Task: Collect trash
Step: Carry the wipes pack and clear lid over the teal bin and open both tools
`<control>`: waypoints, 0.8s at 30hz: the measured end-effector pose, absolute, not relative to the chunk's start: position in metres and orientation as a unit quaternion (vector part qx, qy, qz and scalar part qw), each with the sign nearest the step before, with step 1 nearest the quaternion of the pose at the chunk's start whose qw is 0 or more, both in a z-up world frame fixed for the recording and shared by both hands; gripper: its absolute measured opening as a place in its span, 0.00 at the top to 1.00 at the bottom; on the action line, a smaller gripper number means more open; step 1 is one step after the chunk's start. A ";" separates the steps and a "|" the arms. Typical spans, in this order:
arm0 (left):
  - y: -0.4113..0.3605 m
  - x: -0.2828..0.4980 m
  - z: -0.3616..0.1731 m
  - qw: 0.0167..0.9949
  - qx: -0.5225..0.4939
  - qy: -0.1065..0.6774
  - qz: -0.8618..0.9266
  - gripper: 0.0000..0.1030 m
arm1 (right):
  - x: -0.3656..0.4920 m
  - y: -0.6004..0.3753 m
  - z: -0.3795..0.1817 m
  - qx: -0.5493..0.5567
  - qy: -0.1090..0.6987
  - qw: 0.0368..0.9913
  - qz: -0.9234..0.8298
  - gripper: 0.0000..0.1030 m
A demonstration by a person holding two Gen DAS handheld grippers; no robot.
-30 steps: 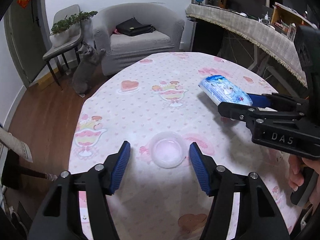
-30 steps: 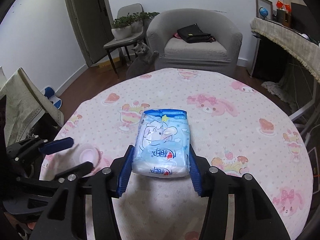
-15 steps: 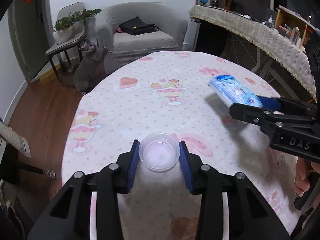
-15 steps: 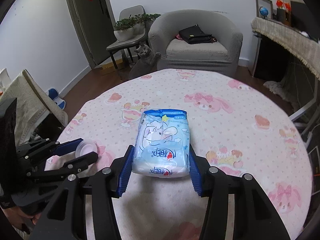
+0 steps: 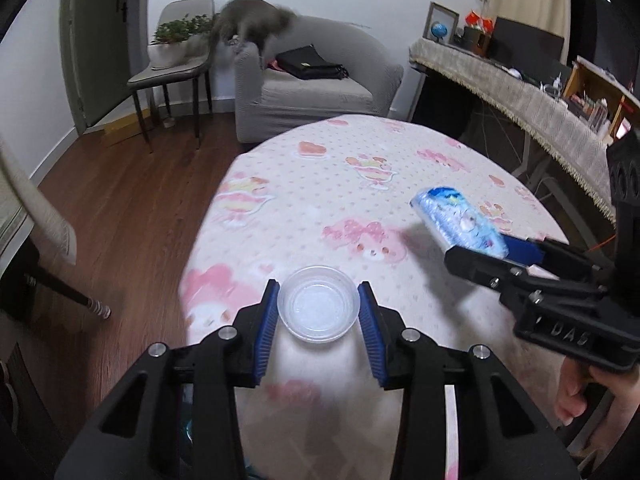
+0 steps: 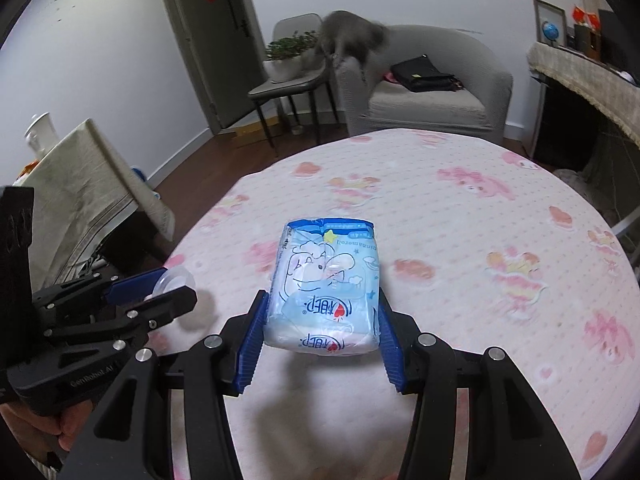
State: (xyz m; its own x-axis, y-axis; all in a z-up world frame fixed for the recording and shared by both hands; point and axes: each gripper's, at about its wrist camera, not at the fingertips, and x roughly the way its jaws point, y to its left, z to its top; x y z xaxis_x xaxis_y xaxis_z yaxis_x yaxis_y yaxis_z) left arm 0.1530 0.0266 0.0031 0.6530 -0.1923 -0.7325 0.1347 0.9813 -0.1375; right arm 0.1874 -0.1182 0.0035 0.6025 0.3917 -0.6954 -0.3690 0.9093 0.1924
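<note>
I held my left gripper (image 5: 319, 311) level above the near edge of the round table (image 5: 400, 184), its blue pads (image 5: 267, 320) pressed narrow against both sides of a small clear plastic cup (image 5: 319, 309), which I saw from above. My right gripper (image 6: 320, 326) pointed across the table with its jaws clamped on a blue tissue pack (image 6: 326, 286), lifted clear of the pink cartoon-print cloth and casting a shadow below it. Seen from the left, the pack (image 5: 460, 220) stuck out past the right fingers, tilted upward.

My hand on the right handle was cut off at the frame edge, and only the cup's rim (image 6: 174, 278) showed between the left fingers in the right view. The lower part of the left view was motion-blurred.

Beyond the table stood a grey armchair (image 6: 432, 92) with a black bag (image 6: 424, 74) on its seat; a blurred grey cat (image 6: 352, 40) was on its arm, beside a chair (image 5: 176, 68) carrying a potted plant (image 5: 176, 36).
</note>
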 end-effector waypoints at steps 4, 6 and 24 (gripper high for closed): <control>0.040 0.136 0.003 0.913 -0.037 0.399 -0.075 0.59 | 0.170 -0.103 0.008 0.012 0.383 0.895 0.230 0.50; 0.051 0.128 0.001 0.914 -0.042 0.399 -0.064 0.59 | 0.163 -0.094 0.009 0.003 0.379 0.894 0.238 0.50; 0.143 0.086 -0.064 0.877 -0.094 0.471 0.010 0.59 | 0.133 -0.011 0.013 -0.015 0.364 0.876 0.316 0.50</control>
